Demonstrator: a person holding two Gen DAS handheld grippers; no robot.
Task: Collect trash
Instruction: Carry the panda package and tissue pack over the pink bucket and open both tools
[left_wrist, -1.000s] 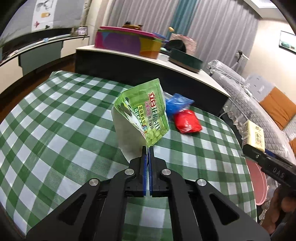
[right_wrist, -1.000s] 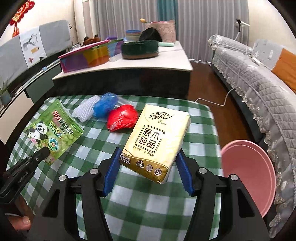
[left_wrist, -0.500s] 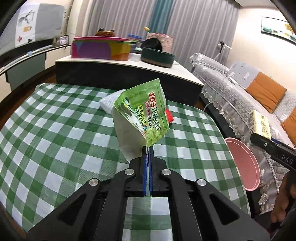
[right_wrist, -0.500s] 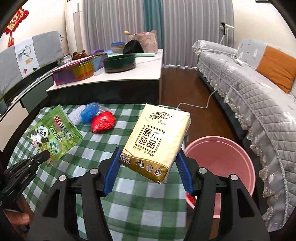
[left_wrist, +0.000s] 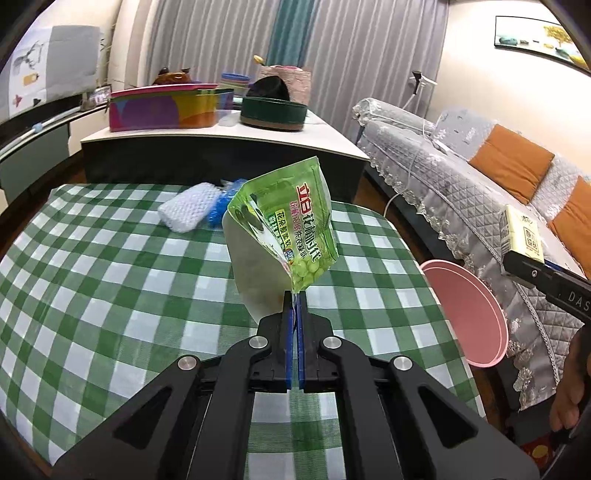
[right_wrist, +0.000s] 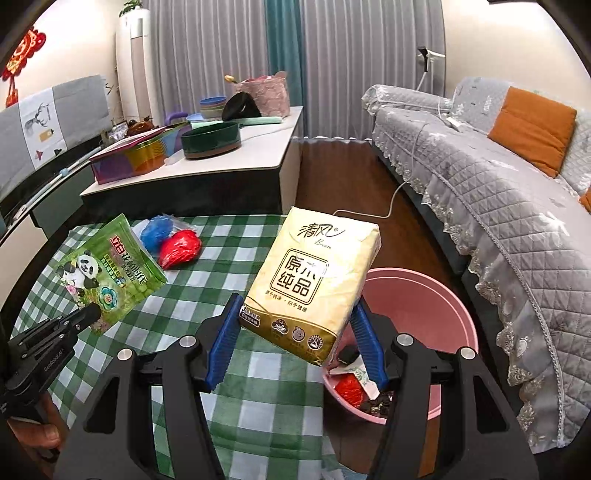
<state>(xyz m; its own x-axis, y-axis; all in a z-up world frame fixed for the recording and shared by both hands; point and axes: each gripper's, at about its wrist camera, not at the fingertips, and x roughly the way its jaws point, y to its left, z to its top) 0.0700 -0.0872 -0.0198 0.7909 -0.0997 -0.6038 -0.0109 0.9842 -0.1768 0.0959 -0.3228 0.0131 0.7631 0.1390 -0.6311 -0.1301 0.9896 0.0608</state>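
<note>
My left gripper (left_wrist: 294, 306) is shut on the bottom corner of a green detergent pouch (left_wrist: 291, 225) and holds it upright above the green checked table (left_wrist: 110, 266); the pouch also shows in the right wrist view (right_wrist: 110, 269). My right gripper (right_wrist: 295, 332) is shut on a yellow tissue pack (right_wrist: 314, 277), held above the table's right edge beside the pink bin (right_wrist: 424, 314). The bin holds red and dark scraps. The tissue pack also shows in the left wrist view (left_wrist: 521, 236), above the bin (left_wrist: 465, 314).
On the table lie a red crumpled bag (right_wrist: 181, 247), a blue one (right_wrist: 155, 229) and a white mesh piece (left_wrist: 184, 212). A dark counter (right_wrist: 192, 177) with bowls stands behind the table. A grey sofa (right_wrist: 498, 192) runs along the right.
Both grippers have swung right with their loads. The pink bin has come closer under the tissue pack, and its contents now show.
</note>
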